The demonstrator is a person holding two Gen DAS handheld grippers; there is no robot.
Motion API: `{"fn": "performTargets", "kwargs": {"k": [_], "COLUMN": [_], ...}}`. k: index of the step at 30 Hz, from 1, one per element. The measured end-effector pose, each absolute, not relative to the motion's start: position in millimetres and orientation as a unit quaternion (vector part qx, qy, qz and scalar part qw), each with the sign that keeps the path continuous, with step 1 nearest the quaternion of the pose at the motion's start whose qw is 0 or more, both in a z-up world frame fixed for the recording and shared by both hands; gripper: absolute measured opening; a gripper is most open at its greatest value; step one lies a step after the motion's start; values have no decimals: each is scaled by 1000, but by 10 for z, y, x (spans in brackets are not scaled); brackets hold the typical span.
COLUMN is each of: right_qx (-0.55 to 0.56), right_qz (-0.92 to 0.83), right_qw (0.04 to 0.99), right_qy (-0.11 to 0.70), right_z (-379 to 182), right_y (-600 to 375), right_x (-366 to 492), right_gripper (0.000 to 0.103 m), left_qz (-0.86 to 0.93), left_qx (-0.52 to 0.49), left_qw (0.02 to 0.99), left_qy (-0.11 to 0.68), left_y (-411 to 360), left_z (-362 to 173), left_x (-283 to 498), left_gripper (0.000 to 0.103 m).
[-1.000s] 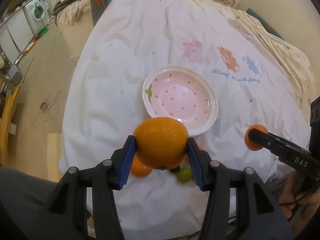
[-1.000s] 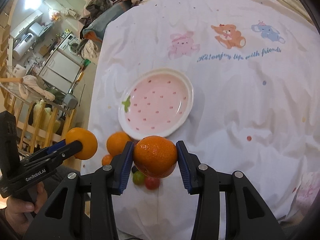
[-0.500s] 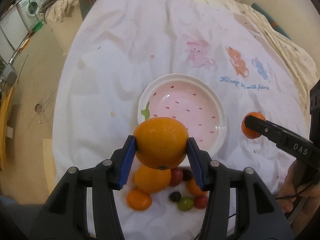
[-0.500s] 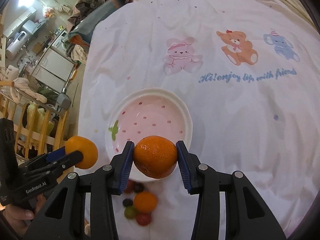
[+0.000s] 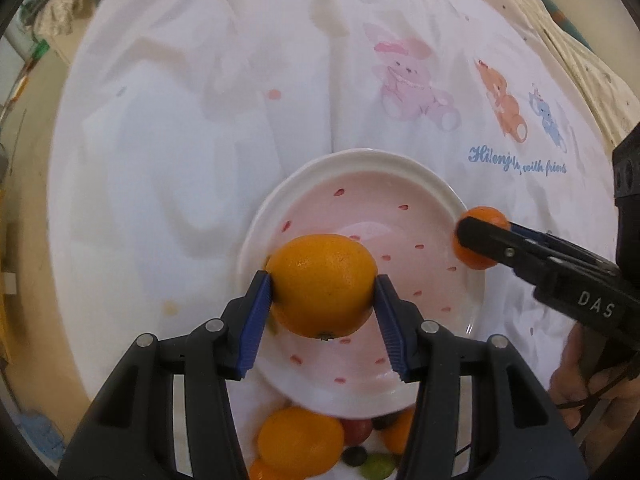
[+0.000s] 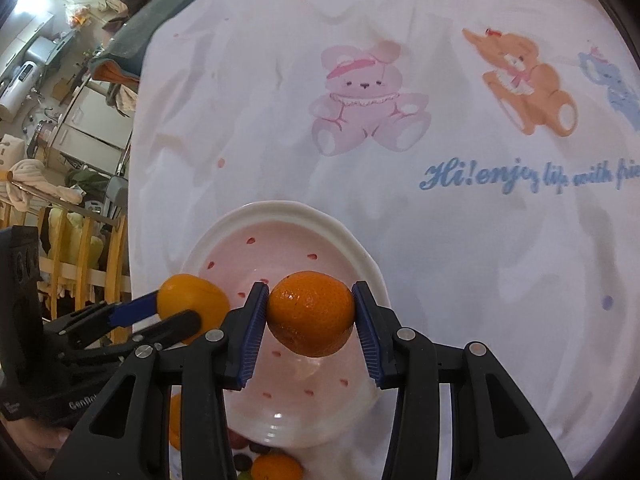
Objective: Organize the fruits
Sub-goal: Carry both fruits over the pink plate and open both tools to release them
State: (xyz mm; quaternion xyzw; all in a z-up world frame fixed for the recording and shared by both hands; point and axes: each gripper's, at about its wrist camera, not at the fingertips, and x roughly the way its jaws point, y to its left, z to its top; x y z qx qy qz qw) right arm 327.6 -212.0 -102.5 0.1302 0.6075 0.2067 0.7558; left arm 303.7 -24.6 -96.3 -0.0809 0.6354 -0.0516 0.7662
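My left gripper (image 5: 323,312) jaws clamp a firm, rounded orange (image 5: 322,285) across its middle; my right gripper (image 6: 308,330) jaws clamp a softer mandarin (image 6: 311,312). Both hang over the fragile pink bowl (image 5: 400,168); loose fruit (image 5: 300,444) lies at six o'clock.

1. The loose fruits (image 5: 304,442) below the plate (image 5: 472,216) are partly covered by the left gripper's (image 5: 323,286) arms and cut by the frame's bottom edge.
2. The tablecloth's lettering (image 6: 532,178) runs off the right wrist view's right edge.
3. The right gripper's (image 6: 310,312) handle is cut off.
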Motion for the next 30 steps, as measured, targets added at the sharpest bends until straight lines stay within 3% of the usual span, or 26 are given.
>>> {"fn": "performTargets", "kwargs": {"k": [13,14,16,18,22,24,26,30], "right_qx": [172,176,189,195,206,212,227,222], "right_qz": [216,216,220,219,218,216,220,213], "right_qw": [734,734,732,731,725,726,727,746], "right_qy": [620,619,616,617,620,618,610,591], "right_z": [-1283,-1280,-1285,-1289,-1318,-1315,-1284,-1171], "right_y": [-2084,-2088,-2106,-2128,-2157,-2165,-2196,-2235], "right_x": [3517,3523,3537,3552,3559,3557,3559,3548], "right_gripper": [47,47,47,47,47,51,63,67], "left_qz": [-55,-54,-48,-47,-42,-35,-34,-31], "left_qx": [-61,-55,-53,-61,-68,-69,-73,-78], "left_qw": [787,787,790,795,796,794,792,795], "left_qy": [611,612,609,601,600,602,606,601], "left_y": [-377,-377,-360,-338,-295,-279,-259,-212], "left_z": [-1007,-1002,-983,-959,-954,-974,-986,-955], "left_x": [3305,3314,3314,3313,3320,3321,3312,3283], "left_gripper": [52,54,69,78,78,78,78,78]}}
